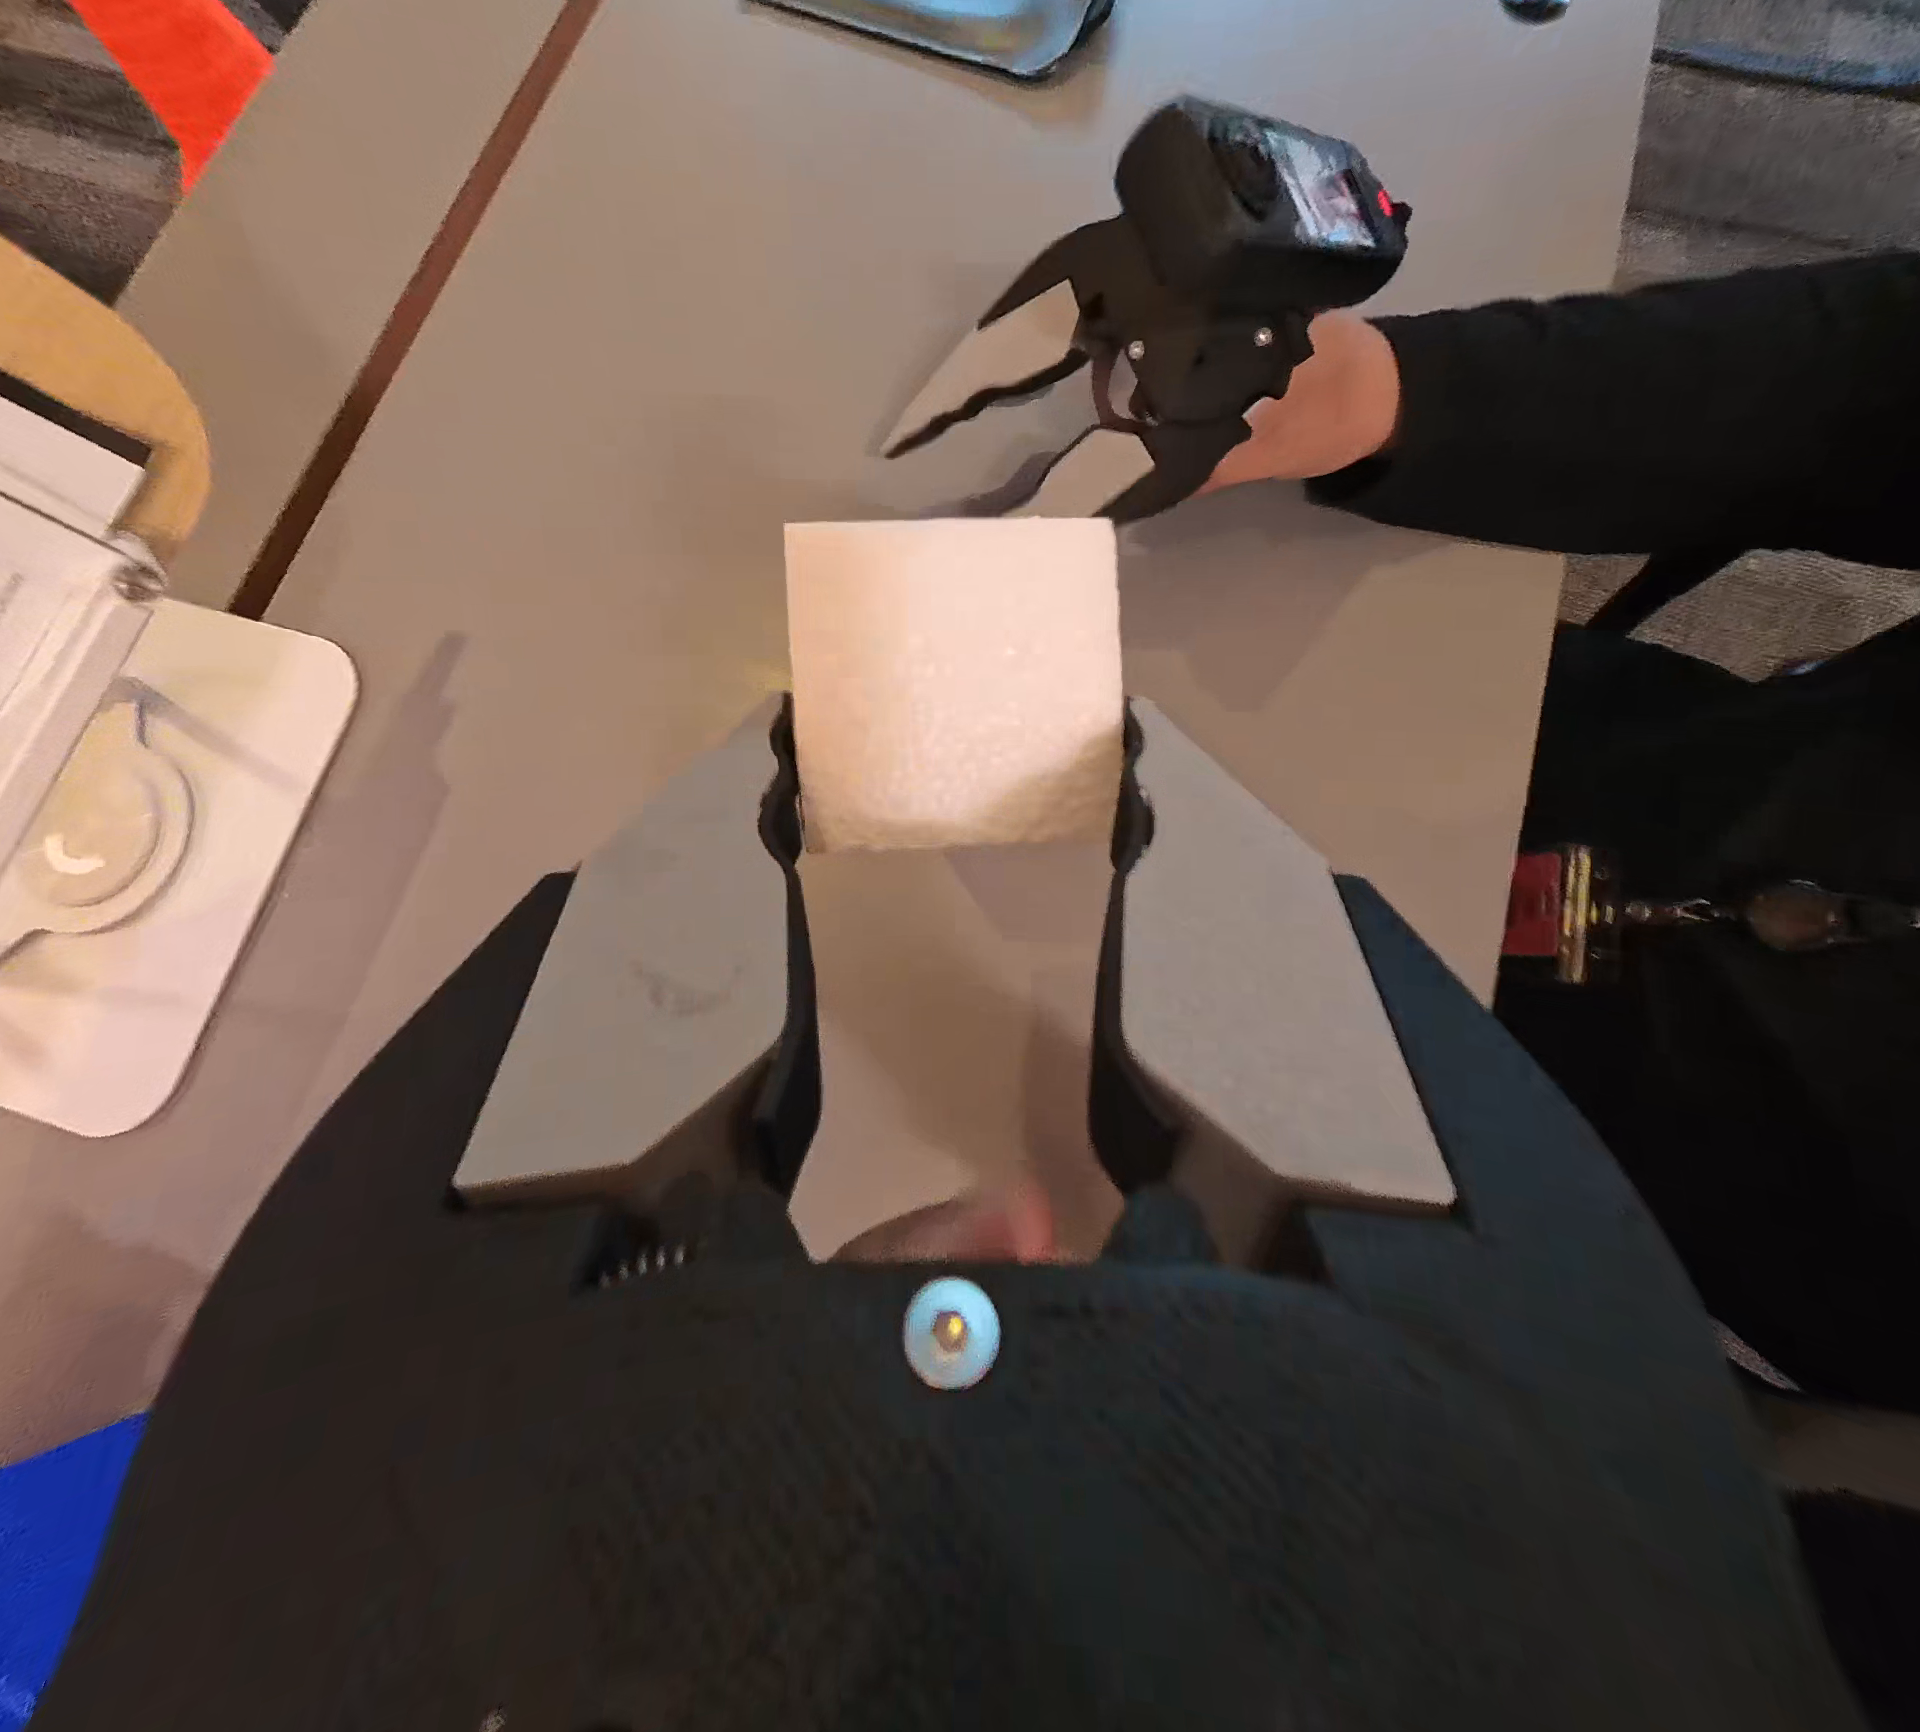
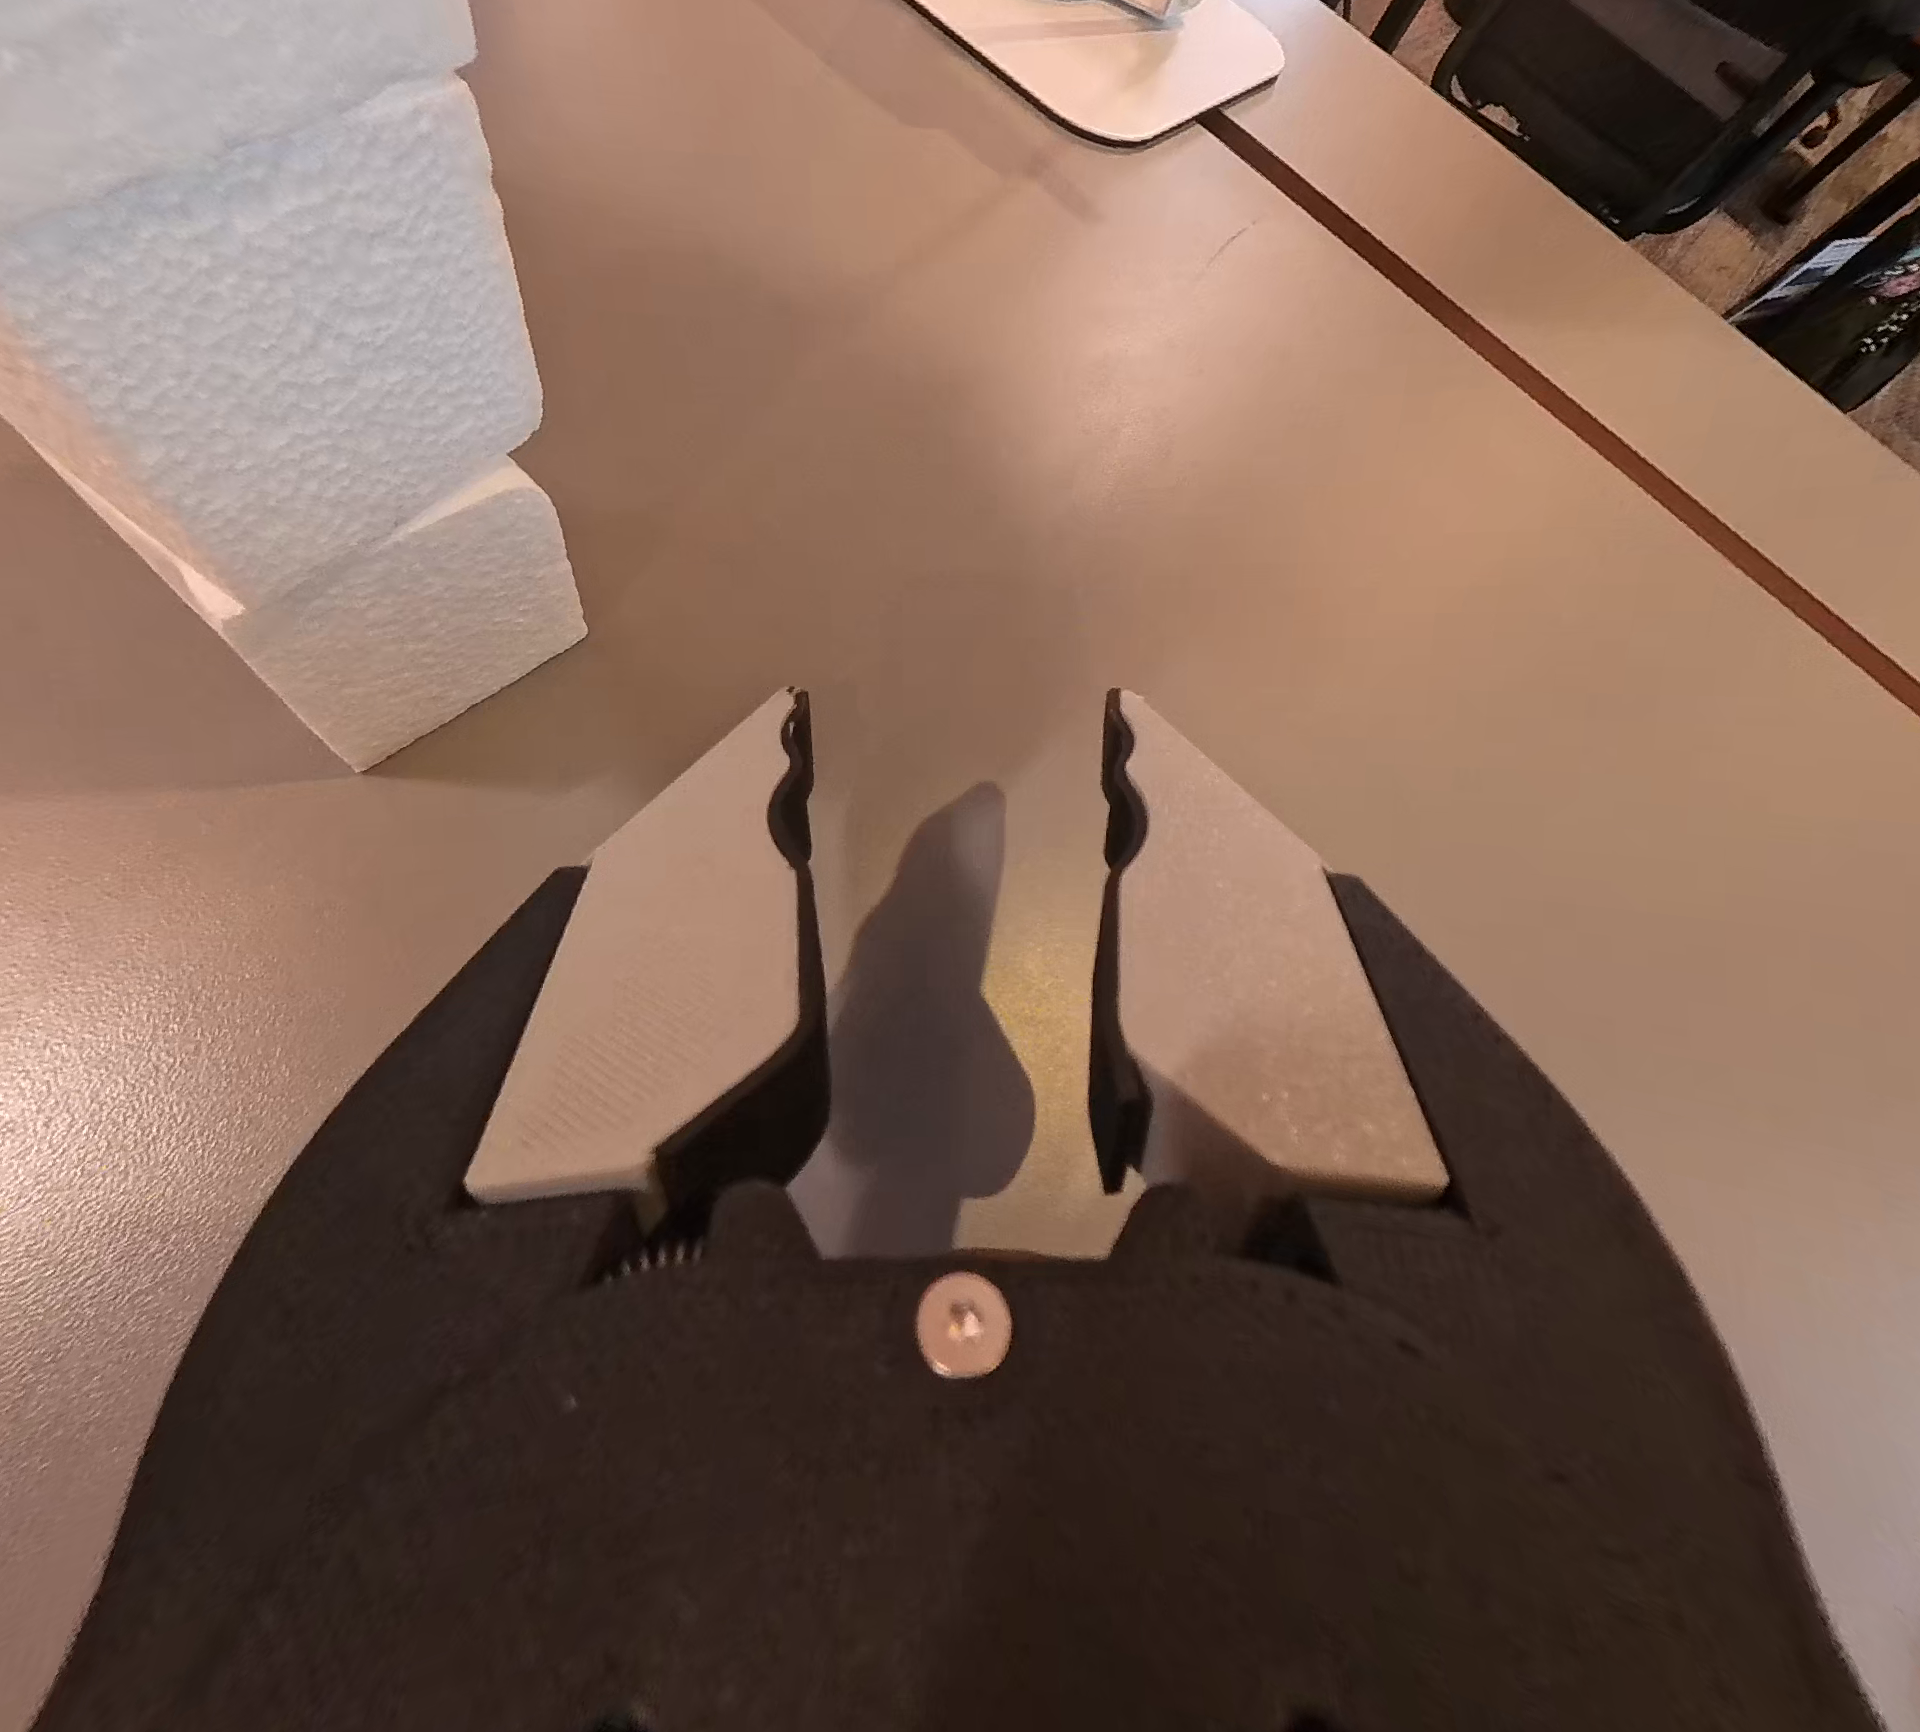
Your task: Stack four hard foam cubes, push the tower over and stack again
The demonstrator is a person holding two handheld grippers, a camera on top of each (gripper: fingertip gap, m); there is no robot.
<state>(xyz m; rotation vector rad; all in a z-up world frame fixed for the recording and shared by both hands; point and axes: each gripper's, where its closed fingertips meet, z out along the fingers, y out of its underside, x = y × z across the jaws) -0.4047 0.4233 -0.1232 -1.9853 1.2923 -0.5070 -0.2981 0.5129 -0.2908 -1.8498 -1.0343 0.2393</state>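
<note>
White foam cube (image 1: pixel 951 695) sits clamped between your left gripper's (image 1: pixel 954 783) fingers, high over the counter (image 1: pixel 623 332). Square it over the tower (image 2: pixel 260 352) before easing open, and lower it straight. Your right gripper (image 2: pixel 956 747) hovers low beside the tower, fingers wide and empty, hand (image 1: pixel 1309 404) level; keep it clear.

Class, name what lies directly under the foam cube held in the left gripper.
The foam cube hides whatever lies directly under it. Only grey table shows around it in the left wrist view.
</note>
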